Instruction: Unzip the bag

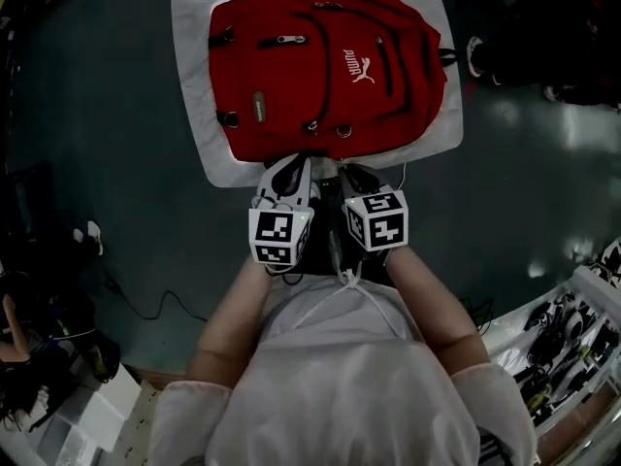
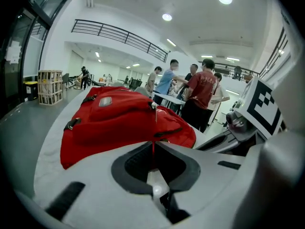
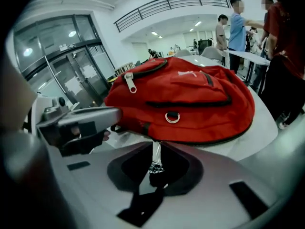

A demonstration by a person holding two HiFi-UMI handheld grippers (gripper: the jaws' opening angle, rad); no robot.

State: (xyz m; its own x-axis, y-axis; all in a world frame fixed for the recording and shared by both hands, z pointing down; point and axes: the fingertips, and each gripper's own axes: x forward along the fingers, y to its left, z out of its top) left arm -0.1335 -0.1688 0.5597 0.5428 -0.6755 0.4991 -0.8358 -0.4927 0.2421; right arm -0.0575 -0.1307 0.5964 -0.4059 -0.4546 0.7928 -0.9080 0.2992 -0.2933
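Note:
A red backpack (image 1: 320,66) lies flat on a white table (image 1: 194,76), its bottom edge towards me. Both grippers sit side by side at that near edge. My left gripper (image 1: 288,168) is shut, and in the left gripper view (image 2: 153,144) a thin strip of red backpack (image 2: 124,118) fabric shows between the jaws. My right gripper (image 1: 351,173) is shut on a silver zipper pull (image 3: 155,159) that hangs from the seam at the bag's (image 3: 190,99) lower edge, held between its jaws (image 3: 156,148).
A second zipper pull (image 3: 128,82) lies on the bag's top. Several people (image 2: 200,94) stand by another table beyond it. A wooden crate (image 2: 50,87) stands far left. A cable (image 1: 146,304) runs over the dark floor, and a bin of parts (image 1: 572,338) sits at lower right.

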